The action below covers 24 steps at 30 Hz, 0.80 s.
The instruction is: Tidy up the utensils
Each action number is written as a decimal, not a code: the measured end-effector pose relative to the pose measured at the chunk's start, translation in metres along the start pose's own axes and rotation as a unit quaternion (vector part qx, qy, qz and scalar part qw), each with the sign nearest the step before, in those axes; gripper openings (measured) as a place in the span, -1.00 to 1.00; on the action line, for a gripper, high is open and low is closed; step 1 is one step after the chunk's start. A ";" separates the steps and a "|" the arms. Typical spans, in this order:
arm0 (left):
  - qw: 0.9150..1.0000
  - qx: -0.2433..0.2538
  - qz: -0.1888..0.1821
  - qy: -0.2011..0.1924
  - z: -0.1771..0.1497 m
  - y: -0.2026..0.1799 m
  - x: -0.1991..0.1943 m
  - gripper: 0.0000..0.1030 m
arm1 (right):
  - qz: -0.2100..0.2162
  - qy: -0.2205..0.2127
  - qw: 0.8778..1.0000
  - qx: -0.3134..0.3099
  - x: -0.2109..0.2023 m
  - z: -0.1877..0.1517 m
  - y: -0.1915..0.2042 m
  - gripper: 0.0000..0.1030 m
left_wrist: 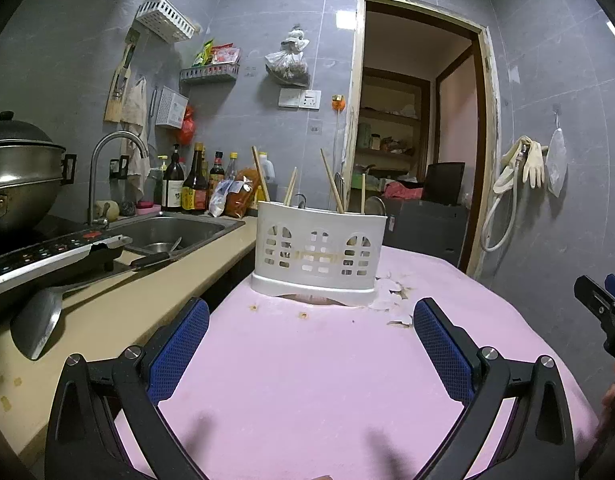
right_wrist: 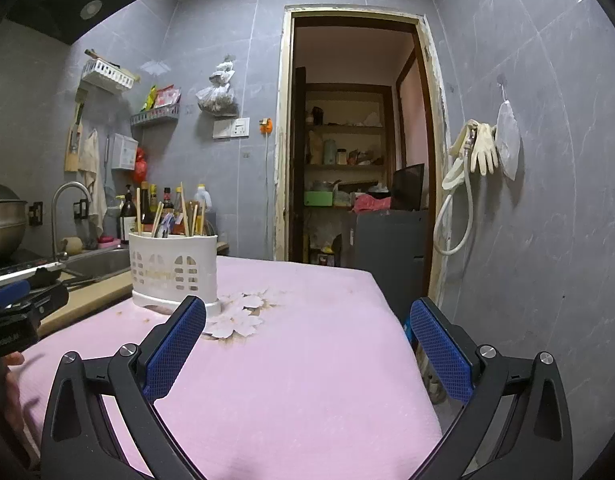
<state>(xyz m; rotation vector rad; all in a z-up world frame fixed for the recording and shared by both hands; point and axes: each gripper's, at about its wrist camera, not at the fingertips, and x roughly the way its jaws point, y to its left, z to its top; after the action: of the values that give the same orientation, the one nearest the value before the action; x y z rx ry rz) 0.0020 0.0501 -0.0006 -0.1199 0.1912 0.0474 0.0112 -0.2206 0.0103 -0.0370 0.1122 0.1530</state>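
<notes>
— What are the two grippers doing?

— Both are wide open and hold nothing. The left gripper [left_wrist: 311, 336] hangs over the pink table cover [left_wrist: 307, 380], with its blue pads [left_wrist: 179, 344] far apart. It points straight at the white utensil holder [left_wrist: 319, 254]. The right gripper [right_wrist: 307, 340] is open too, and it sits to the right of the holder, over the same pink cover.

— Where is the holder?

— It stands upright at the far end of the table, near the edge by the counter [left_wrist: 119, 312]. Wooden chopsticks [left_wrist: 332, 181] stick up out of it, some leaning. I can see something metal in there too, but I cannot tell what it is.

— What is around the holder?

— Right by its foot the pink cover is torn, with white flakes [right_wrist: 239, 316]. To the left of the holder is the counter with a steel sink [left_wrist: 167, 232] and a tap [left_wrist: 107, 168]. Sauce bottles [left_wrist: 195, 184] stand behind the sink. A metal spatula [left_wrist: 39, 324] lies on the counter, closer than the holder. Behind the holder is an open doorway [left_wrist: 411, 128].
</notes>
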 end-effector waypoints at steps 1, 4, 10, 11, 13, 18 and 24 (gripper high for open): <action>1.000 0.000 0.000 0.000 0.000 0.000 0.000 0.95 | 0.000 0.000 1.000 -0.001 0.000 0.000 0.000 1.00; 1.000 0.000 0.001 0.000 0.000 -0.001 0.000 0.95 | 0.001 0.003 1.000 0.000 0.001 -0.001 0.000 1.00; 1.000 0.004 0.001 0.000 -0.002 0.000 0.000 0.95 | 0.003 0.006 1.000 0.002 0.001 -0.003 0.001 1.00; 1.000 0.004 -0.001 0.000 -0.003 0.000 0.000 0.95 | 0.003 0.007 1.000 0.003 0.001 -0.004 0.001 1.00; 1.000 0.003 -0.002 0.002 -0.004 0.001 0.001 0.95 | 0.003 0.007 1.000 0.004 0.001 -0.004 0.001 1.00; 1.000 0.003 -0.004 0.005 -0.005 0.003 0.001 0.95 | 0.003 0.007 1.000 0.002 0.002 -0.004 0.001 1.00; 1.000 0.002 -0.005 0.005 -0.005 0.003 0.001 0.95 | 0.004 0.007 1.000 0.002 0.002 -0.005 0.002 1.00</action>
<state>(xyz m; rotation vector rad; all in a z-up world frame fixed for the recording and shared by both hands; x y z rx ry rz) 0.0015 0.0527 -0.0062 -0.1166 0.2011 0.0366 0.0121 -0.2188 0.0054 -0.0334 0.1260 0.1602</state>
